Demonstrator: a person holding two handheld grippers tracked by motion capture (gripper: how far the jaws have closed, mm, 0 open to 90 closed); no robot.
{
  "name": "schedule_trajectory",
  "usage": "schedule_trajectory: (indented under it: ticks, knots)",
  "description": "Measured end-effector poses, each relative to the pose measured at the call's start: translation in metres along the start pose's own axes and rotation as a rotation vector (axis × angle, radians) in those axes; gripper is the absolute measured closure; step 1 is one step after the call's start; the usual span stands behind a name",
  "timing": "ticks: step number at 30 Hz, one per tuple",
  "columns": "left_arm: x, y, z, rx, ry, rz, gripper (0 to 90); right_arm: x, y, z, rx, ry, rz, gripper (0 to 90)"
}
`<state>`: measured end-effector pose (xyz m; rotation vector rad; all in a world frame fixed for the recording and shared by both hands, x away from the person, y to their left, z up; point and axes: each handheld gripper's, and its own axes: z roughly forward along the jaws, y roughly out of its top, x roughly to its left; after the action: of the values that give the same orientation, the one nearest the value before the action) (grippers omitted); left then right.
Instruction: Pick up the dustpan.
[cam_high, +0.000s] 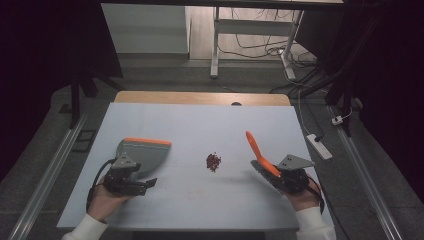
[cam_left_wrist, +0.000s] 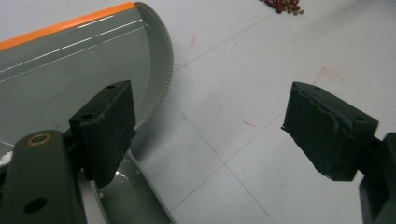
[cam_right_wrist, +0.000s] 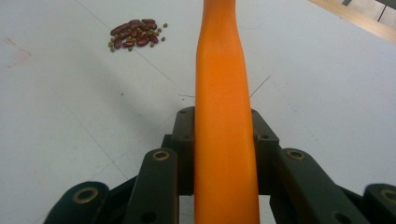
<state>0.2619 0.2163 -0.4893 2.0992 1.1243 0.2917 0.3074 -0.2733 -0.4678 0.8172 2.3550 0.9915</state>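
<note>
Both grippers sit at the near side of the table, one either side of the bean pile, which serves as the landmark. Right gripper, to the right of the pile, is clenched on the brush: in the right gripper view its jaws press both flanks of the smooth orange handle, which runs straight up the middle, with the beans ahead and to the left of it. Seen from above, the handle slants up and away while the dark bristle end lies low by the jaws. Left gripper, well to the left of the pile, stands released, jaws wide apart with bare table between them. Just beside its left jaw lies the dustpan, grey with an orange strip along its edge and a finely ribbed curved rim. The pile is small, dark red beans mixed with a few green ones. Open white surface surrounds it on all sides, well apart from both tools; the table's far wooden edge lies well beyond it.
</note>
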Motion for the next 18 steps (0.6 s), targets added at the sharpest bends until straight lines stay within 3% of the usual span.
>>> schedule_trajectory:
  ticks: [4, 10, 11, 12, 15, 16, 17, 18]
  knots:
    - [0.000, 0.004, -0.001, 0.016, 0.009, -0.010, 17.9, 0.000, 0.001, -0.001, -0.006, -0.002, 0.006, 69.8]
    - [0.001, 0.009, -0.005, 0.003, 0.004, -0.060, 18.4, -0.002, 0.003, -0.005, -0.032, 0.001, 0.023, 69.8]
    - [0.001, 0.013, -0.007, 0.030, 0.033, -0.050, 18.3, -0.002, 0.003, -0.006, -0.034, 0.002, 0.023, 69.8]
    - [0.001, 0.013, -0.007, 0.030, 0.033, -0.050, 18.2, -0.002, 0.003, -0.006, -0.037, 0.003, 0.024, 69.8]
    - [0.003, 0.020, -0.012, 0.054, 0.054, -0.077, 18.8, -0.002, 0.003, -0.007, -0.041, 0.008, 0.023, 69.8]
    - [0.004, 0.023, -0.015, 0.049, 0.097, -0.106, 19.5, -0.002, 0.003, -0.007, -0.042, 0.008, 0.021, 69.8]
    - [0.004, 0.023, -0.015, 0.049, 0.097, -0.106, 19.7, -0.002, 0.003, -0.007, -0.045, 0.011, 0.024, 69.8]
    - [0.005, 0.026, -0.016, 0.052, 0.123, -0.124, 19.9, -0.002, 0.003, -0.006, -0.047, 0.014, 0.027, 69.8]
